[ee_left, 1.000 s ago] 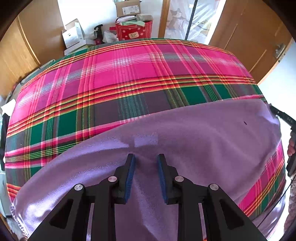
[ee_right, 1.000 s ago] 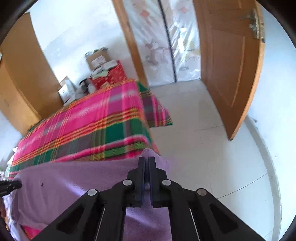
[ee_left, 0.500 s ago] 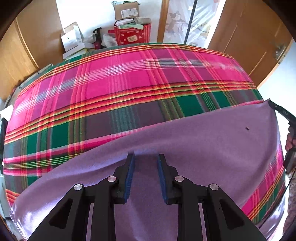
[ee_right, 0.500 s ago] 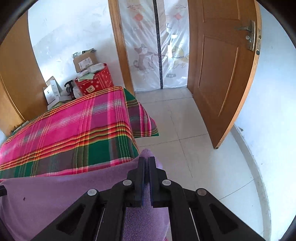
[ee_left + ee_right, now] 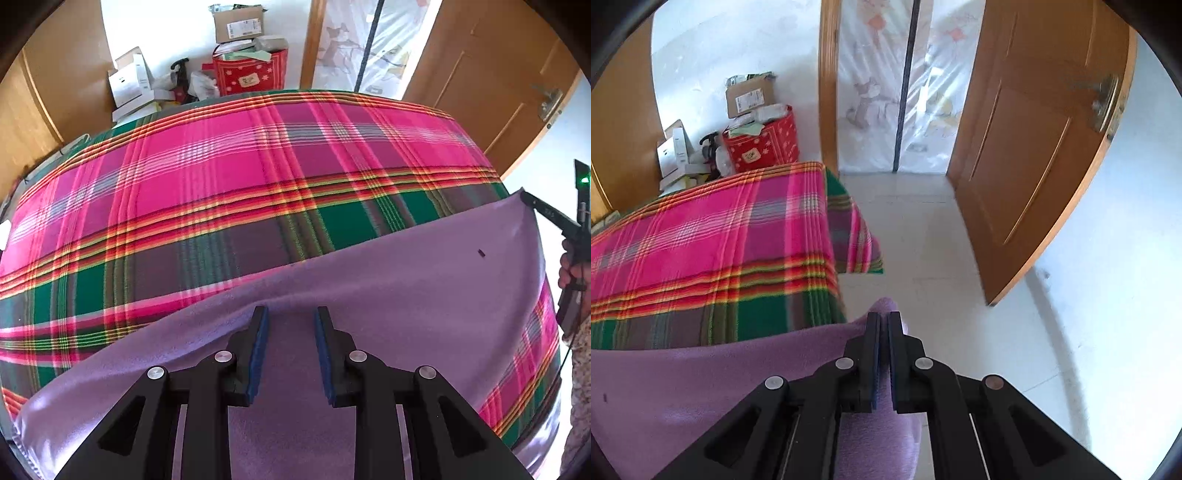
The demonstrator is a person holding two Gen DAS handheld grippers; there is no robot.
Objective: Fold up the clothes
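A purple fleece cloth (image 5: 406,295) lies over the near part of a pink and green plaid bed cover (image 5: 221,166). My left gripper (image 5: 288,314) grips the cloth's far edge, a thick fold stretched between its blue pads. My right gripper (image 5: 883,317) pinches the cloth's corner (image 5: 882,304) beyond the bed's right side, above the floor. Its jaws are opening a crack with the cloth still between them. In the left wrist view the right gripper (image 5: 532,203) shows at the cloth's far right corner, with a person's hand (image 5: 569,266) on its handle.
Cardboard boxes and a red bag (image 5: 251,74) stand against the wall behind the bed. A wooden door (image 5: 1034,166) stands open to the right, beside a doorway hung with a clear printed curtain (image 5: 905,110). White tile floor (image 5: 942,258) runs along the bed's right side.
Both grippers have drawn the cloth's edge toward me, baring more plaid. The right wrist view has swung round, and a thin gap shows between its jaws.
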